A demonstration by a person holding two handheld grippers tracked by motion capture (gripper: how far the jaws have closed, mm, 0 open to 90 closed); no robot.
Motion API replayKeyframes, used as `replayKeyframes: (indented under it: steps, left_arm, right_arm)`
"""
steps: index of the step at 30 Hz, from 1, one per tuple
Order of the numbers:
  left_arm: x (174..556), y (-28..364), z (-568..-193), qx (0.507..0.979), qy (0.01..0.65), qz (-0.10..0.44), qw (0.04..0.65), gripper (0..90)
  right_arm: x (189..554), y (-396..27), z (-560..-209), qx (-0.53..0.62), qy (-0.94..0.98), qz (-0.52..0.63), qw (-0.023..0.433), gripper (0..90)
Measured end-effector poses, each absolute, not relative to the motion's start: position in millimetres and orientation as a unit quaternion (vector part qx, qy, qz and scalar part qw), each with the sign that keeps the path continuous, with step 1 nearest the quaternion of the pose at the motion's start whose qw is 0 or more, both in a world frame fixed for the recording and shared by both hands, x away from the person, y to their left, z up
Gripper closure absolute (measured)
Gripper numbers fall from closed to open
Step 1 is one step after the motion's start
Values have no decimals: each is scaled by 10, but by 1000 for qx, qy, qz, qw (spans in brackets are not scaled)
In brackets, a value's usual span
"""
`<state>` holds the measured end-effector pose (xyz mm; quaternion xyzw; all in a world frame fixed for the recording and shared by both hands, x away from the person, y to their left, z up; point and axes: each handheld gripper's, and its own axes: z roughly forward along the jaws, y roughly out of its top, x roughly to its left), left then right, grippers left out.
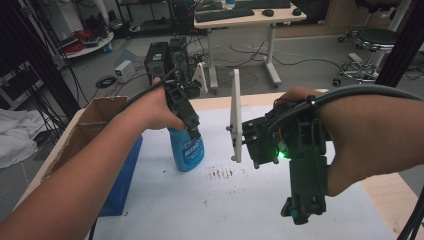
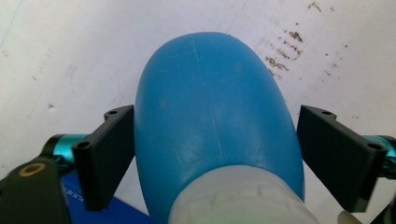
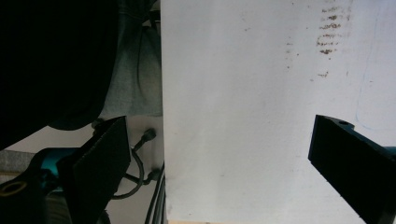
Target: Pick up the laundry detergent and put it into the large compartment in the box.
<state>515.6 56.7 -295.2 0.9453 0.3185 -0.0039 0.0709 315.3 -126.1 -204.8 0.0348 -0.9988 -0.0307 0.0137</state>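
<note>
A blue spray bottle stands upright on the white table sheet, left of the middle. My left gripper comes down over its top. In the left gripper view the blue spray bottle sits between the two black jaws of my left gripper, and both pads lie against its sides below a whitish collar. My right gripper hovers over the sheet at the right, pointing down. In the right gripper view my right gripper stands wide open with nothing between its jaws.
An open cardboard box stands at the table's left edge with a blue box beside it. Dark smudges mark the sheet near the bottle. Bare wood shows at the right edge. Desks, stools and cables lie beyond the table.
</note>
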Motion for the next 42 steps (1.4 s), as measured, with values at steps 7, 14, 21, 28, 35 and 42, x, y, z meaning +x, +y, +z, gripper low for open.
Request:
replayKeyframes:
  steps: [7, 14, 21, 28, 35, 42]
  left_arm:
    - [5157, 543, -2957, 945, 318, -4, 72, 218]
    - [5153, 542, -2944, 946, 317, -4, 71, 269]
    - [5153, 573, -2925, 945, 318, -1, 72, 306]
    - [5152, 559, -2936, 946, 317, -1, 69, 322]
    - [5160, 554, -2940, 946, 317, 0, 68, 336]
    - [5167, 531, -2940, 946, 319, 1, 58, 346]
  right_arm:
    - [3164, -1257, -2087, 34, -999, -28, 17, 51]
    - [3158, -1237, -2114, 36, -999, -25, 21, 51]
    - [3171, -1237, -2120, 35, -999, -24, 20, 51]
    - [3172, -1224, -2124, 36, -999, -25, 21, 51]
    - [3189, -1234, -2133, 34, -999, -27, 21, 51]
    - [3211, -1235, -2157, 33, -999, -26, 23, 51]
